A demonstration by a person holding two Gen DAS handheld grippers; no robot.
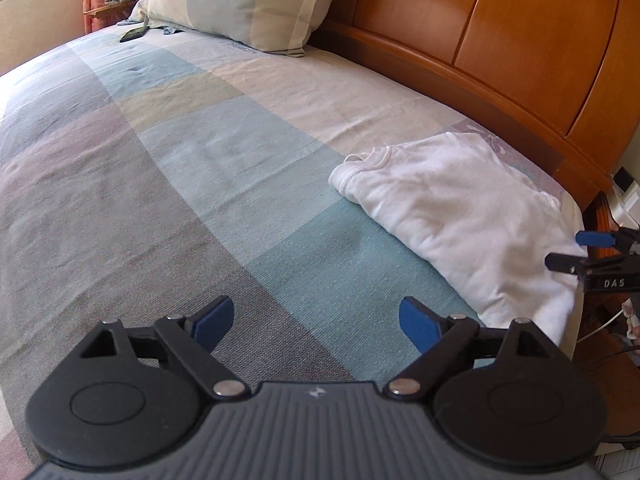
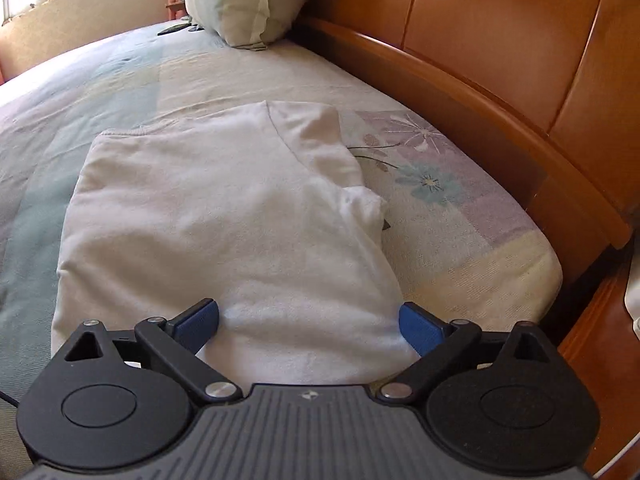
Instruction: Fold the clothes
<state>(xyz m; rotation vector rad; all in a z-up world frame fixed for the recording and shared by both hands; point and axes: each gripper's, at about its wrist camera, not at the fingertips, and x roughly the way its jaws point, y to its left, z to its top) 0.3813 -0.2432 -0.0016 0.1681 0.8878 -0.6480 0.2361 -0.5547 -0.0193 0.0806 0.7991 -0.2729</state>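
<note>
While the white garment (image 2: pixel 224 216) is lying already folded into a compact packet near the corner of the bed (image 1: pixel 180 160) by the wooden headboard (image 1: pixel 500 48), both grippers are standing wide open with nothing between their blue pads. Going from left to right: the left gripper (image 1: pixel 316 320) is pointing down at the bare checked bedspread, and the garment is lying off to its right, well apart from its fingers. The right gripper (image 2: pixel 310 320) is hanging directly over the near end of the garment, which is hanging a little over the bed edge, so the cloth is showing between the open fingers, but the pads are not pressing on it. The long axis of the packet is running away from the right gripper, toward the pillow (image 1: pixel 244 0) at the far end. I judge the right hand is clearly the nearer one for any further touch. On the pillow the word "DREAMCITY" is readable, and it is printed again on the bedspread under it; on the right gripper's body, in the left view, "DAS" is showing.
</note>
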